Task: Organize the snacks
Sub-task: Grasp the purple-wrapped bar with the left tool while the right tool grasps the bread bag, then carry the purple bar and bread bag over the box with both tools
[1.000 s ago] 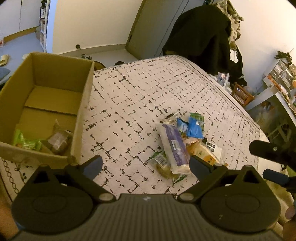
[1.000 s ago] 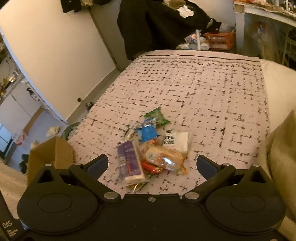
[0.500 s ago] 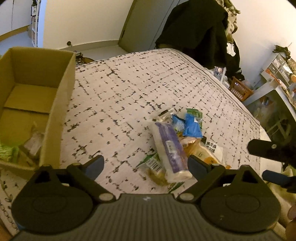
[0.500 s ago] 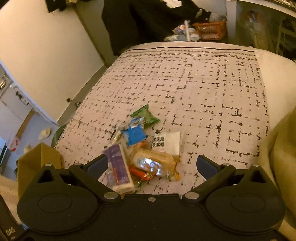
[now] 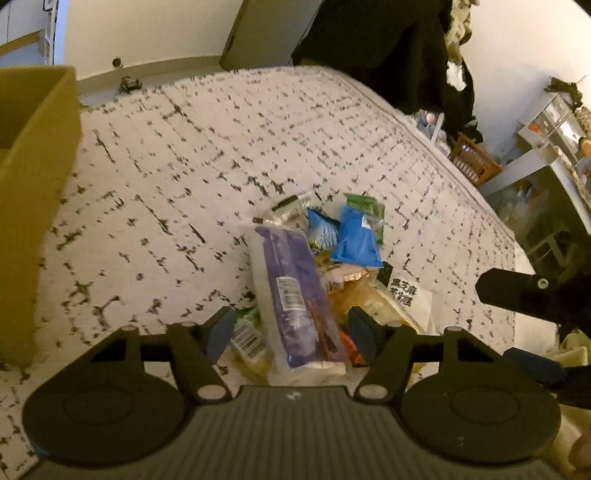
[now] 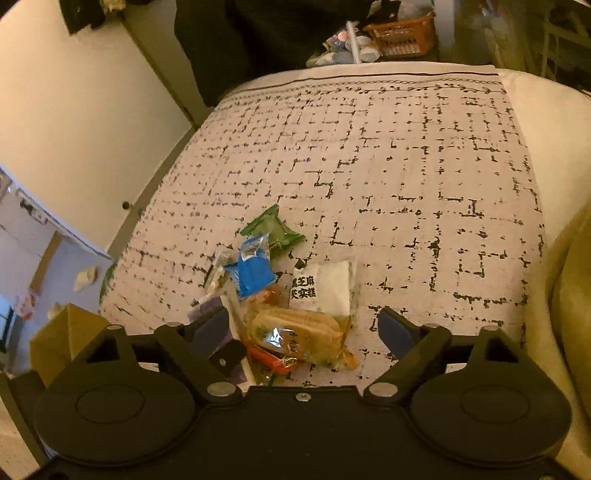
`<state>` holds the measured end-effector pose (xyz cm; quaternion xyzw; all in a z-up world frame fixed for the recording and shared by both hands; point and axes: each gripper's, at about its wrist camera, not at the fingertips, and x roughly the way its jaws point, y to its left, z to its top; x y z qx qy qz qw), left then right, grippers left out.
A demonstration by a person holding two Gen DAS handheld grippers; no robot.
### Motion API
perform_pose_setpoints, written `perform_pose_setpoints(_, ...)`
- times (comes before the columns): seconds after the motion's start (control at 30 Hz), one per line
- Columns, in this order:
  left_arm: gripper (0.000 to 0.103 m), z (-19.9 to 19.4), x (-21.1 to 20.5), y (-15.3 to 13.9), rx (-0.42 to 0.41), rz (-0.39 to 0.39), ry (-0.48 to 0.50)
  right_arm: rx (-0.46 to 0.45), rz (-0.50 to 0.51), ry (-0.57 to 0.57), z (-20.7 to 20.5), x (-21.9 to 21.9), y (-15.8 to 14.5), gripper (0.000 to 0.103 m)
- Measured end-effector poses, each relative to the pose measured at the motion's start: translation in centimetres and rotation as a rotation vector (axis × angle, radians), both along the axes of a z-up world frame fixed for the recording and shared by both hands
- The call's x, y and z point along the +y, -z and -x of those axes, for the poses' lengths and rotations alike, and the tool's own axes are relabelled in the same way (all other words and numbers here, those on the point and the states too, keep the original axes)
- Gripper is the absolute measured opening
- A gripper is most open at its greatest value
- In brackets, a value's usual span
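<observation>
A pile of snack packets lies on the patterned bedspread [image 5: 192, 155]. In the left wrist view my left gripper [image 5: 291, 332] is open, its jaws either side of the near end of a long purple packet [image 5: 291, 284]. Blue packets [image 5: 356, 240], a green packet [image 5: 365, 203] and a white labelled packet [image 5: 406, 291] lie beyond. In the right wrist view my right gripper [image 6: 306, 328] is open above a clear cracker packet [image 6: 299, 336], with the white packet [image 6: 325, 284], blue packet [image 6: 253, 273] and green packet [image 6: 273, 230] behind it. The cardboard box [image 5: 33, 184] stands at the left.
The right gripper's fingers [image 5: 517, 291] show at the left wrist view's right edge. The box corner [image 6: 62, 343] shows at the right view's lower left. Dark clothes [image 5: 388, 48], a brown basket [image 6: 402, 33] and a shelf unit [image 5: 554, 122] stand past the bed's far edge.
Both grippers have moved forward and down toward the snack pile. The left gripper has swung right, away from the box, and now straddles the purple packet. Both stay open.
</observation>
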<state>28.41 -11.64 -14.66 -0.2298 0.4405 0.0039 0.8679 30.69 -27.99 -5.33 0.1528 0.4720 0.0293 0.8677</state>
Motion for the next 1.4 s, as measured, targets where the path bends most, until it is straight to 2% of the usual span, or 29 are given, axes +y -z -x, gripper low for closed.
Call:
perform_pose_setpoints(0.03, 0.067, -0.3, 0.0, 0.3, 0.006, -0.002, -0.006, 0.001, 0.019, -0.013, -0.2, 0.3, 0.1, 0.084)
perform_pose_setpoints(0.1, 0.06, -0.8, 0.1, 0.8, 0.013, -0.002, -0.016, 0.004, 0.067, -0.059, -0.7, 1.1, 0.4, 0.083)
perform_pose_setpoints(0.13, 0.051, -0.9, 0.2, 0.9, 0.016, -0.003, -0.021, 0.001, 0.107, -0.102, -0.9, 1.7, 0.4, 0.082)
perform_pose_setpoints(0.17, 0.039, -1.0, 0.3, 0.9, 0.012, 0.0, -0.021, -0.009, 0.159, -0.151, -1.0, 2.4, 0.4, 0.082)
perform_pose_setpoints(0.27, 0.033, -1.1, 0.9, 0.5, 0.01, 0.004, -0.01, -0.026, 0.255, -0.255, -1.2, 3.7, 0.7, 0.08)
perform_pose_setpoints(0.4, 0.031, -0.6, 1.9, -0.2, -0.005, -0.012, -0.021, 0.01, 0.291, -0.312, -1.9, 4.4, 1.8, 0.065)
perform_pose_setpoints(0.63, 0.031, 0.7, 3.4, -1.3, -0.019, 0.003, -0.052, 0.027, 0.362, -0.436, -2.4, 5.9, 2.8, 0.065)
perform_pose_setpoints(0.73, 0.031, 1.5, 3.8, -1.7, -0.016, 0.004, -0.067, 0.048, 0.384, -0.437, -2.5, 6.1, 3.4, 0.065)
perform_pose_setpoints(1.03, 0.031, 4.3, 4.3, -2.4, -0.006, -0.015, -0.079, 0.018, 0.518, -0.499, -2.1, 7.5, 5.0, 0.064)
perform_pose_setpoints(1.07, 0.031, 4.5, 4.3, -2.5, -0.002, -0.014, -0.081, 0.016, 0.522, -0.496, -2.0, 7.5, 5.1, 0.062)
perform_pose_setpoints(1.23, 0.031, 5.7, 4.1, -3.6, -0.021, -0.019, -0.076, 0.019, 0.513, -0.521, -1.4, 7.9, 5.0, 0.039)
perform_pose_setpoints(1.4, 0.031, 7.4, 4.9, -5.1, -0.042, -0.005, -0.113, -0.049, 0.478, -0.466, -0.4, 7.7, 2.9, 0.032)
